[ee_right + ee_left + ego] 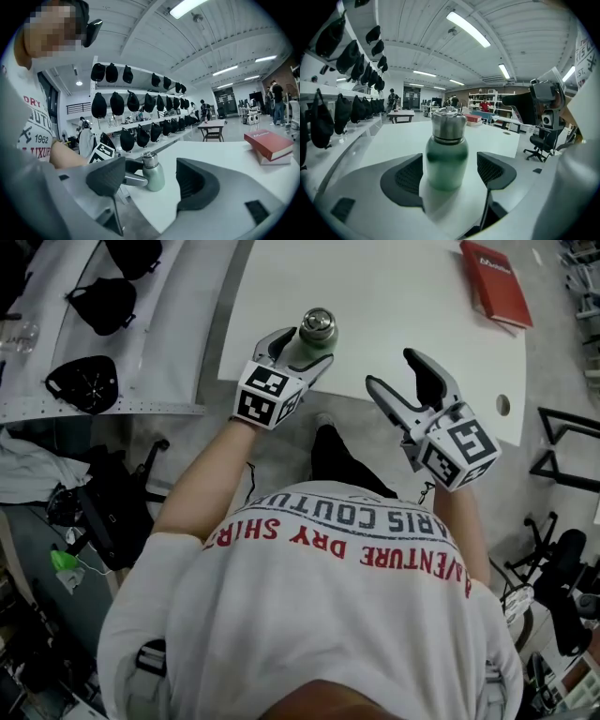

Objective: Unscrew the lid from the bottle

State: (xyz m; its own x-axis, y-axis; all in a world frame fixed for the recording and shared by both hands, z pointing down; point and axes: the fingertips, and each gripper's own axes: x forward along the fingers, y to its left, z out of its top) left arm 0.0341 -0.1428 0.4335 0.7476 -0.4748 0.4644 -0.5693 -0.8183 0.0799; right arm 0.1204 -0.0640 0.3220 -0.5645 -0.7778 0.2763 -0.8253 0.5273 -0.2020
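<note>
— Left gripper [302,350] first: wrapped round the green bottle [446,159], low on its body. Touching on one side, just shy on the other. Not clamped yet, by the look.

— And the right gripper [394,371]?

— Right of the bottle, out past the edge of the white table [394,296]. Spread wide, holding nothing.

— So twisting the steel lid [448,124] now risks spinning the whole bottle instead.

— Or knocking it off the table's near edge, standing that close. Smooth and round too, so probably slippery under loose pads.

— Better to squeeze left before turning, then. Anything beyond the bottle?

— Only a red book [495,282], well beyond and to the right. No trouble there.
</note>
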